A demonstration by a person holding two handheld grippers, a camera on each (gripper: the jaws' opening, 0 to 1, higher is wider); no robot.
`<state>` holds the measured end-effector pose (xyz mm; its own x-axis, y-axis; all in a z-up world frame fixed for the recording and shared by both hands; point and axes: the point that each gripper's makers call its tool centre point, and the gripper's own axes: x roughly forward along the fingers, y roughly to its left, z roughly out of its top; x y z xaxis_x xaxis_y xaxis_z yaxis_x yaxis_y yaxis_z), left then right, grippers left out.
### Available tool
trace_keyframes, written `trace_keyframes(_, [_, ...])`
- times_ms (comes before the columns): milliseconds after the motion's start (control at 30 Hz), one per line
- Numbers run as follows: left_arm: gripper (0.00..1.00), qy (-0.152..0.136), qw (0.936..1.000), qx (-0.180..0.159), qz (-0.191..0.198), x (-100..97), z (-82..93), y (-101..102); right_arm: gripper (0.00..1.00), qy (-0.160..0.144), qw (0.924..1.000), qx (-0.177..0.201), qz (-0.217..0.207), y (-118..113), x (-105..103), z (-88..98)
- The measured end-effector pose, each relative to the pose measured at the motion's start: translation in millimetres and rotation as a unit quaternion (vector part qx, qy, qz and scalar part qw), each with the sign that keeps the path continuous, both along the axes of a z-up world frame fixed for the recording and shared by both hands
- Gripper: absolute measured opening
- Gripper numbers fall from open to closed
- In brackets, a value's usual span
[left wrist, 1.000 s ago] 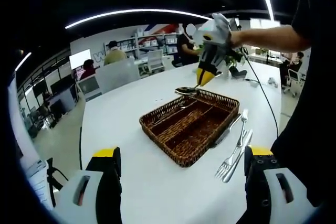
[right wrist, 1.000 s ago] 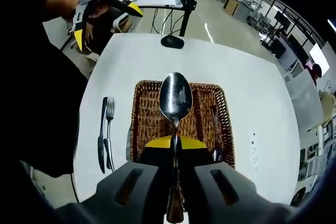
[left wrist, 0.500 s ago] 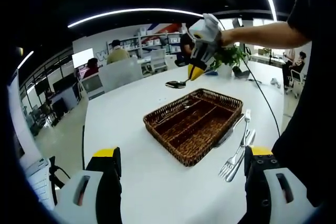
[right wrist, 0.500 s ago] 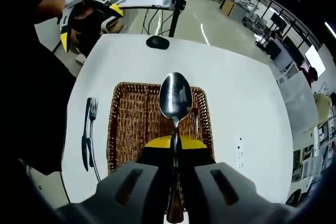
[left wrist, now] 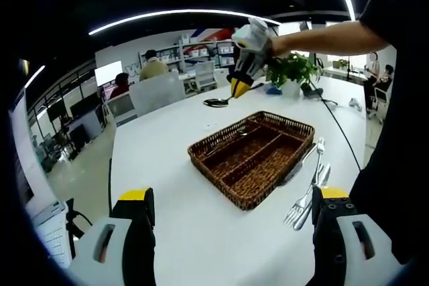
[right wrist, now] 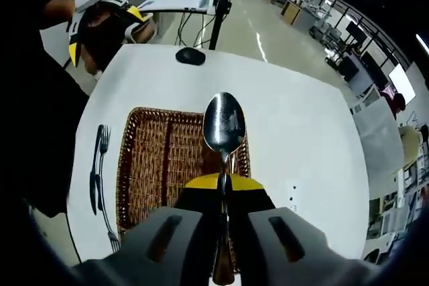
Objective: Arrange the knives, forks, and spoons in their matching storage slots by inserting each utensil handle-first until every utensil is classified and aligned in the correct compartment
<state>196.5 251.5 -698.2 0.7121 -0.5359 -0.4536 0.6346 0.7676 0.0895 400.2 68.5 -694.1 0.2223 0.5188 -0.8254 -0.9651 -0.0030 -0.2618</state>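
A brown wicker tray [left wrist: 251, 159] with long slots sits on the white table [left wrist: 167, 165]. My right gripper [right wrist: 224, 182] is shut on a steel spoon [right wrist: 224, 125] by its handle, bowl pointing forward, above the tray [right wrist: 167, 159]. From the left gripper view that right gripper [left wrist: 240, 86] hangs in the air past the tray's far corner, the spoon [left wrist: 218, 102] sticking out of it. A fork [left wrist: 310, 189] and a knife [left wrist: 316, 192] lie side by side on the table beside the tray; both show again as fork [right wrist: 104, 172] and knife [right wrist: 94, 175]. My left gripper [left wrist: 232, 195] is open and holds nothing.
A black mouse [right wrist: 191, 56] lies on the table beyond the tray. A potted plant [left wrist: 295, 72] stands at the table's far end. Chairs and seated people are behind the table. The person's dark sleeve runs along the right of the left gripper view.
My right gripper has carried the spoon up and away from the tray's far rim, out past its corner. The left gripper has stayed open and still.
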Motion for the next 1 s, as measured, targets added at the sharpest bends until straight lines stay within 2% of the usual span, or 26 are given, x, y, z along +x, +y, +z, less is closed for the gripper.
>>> trace_keyframes(233, [0.99, 0.003, 1.0000, -0.004, 0.007, -0.6, 0.0, 0.8, 0.00, -0.002, 1.0000, -0.001, 0.004, 4.2, 12.4, 2.1])
trace_keyframes(667, [0.99, 0.003, 0.9999, -0.006, 0.013, 5.4, 0.1, 5.4, 0.00, -0.005, 0.9999, 0.000, 0.012, 9.6, 20.7, 5.9])
trace_keyframes(1000, [0.99, 0.006, 0.9999, -0.006, 0.015, 8.2, -3.2, 9.2, 0.00, 0.001, 0.9999, -0.008, 0.014, 9.5, 25.5, -5.2])
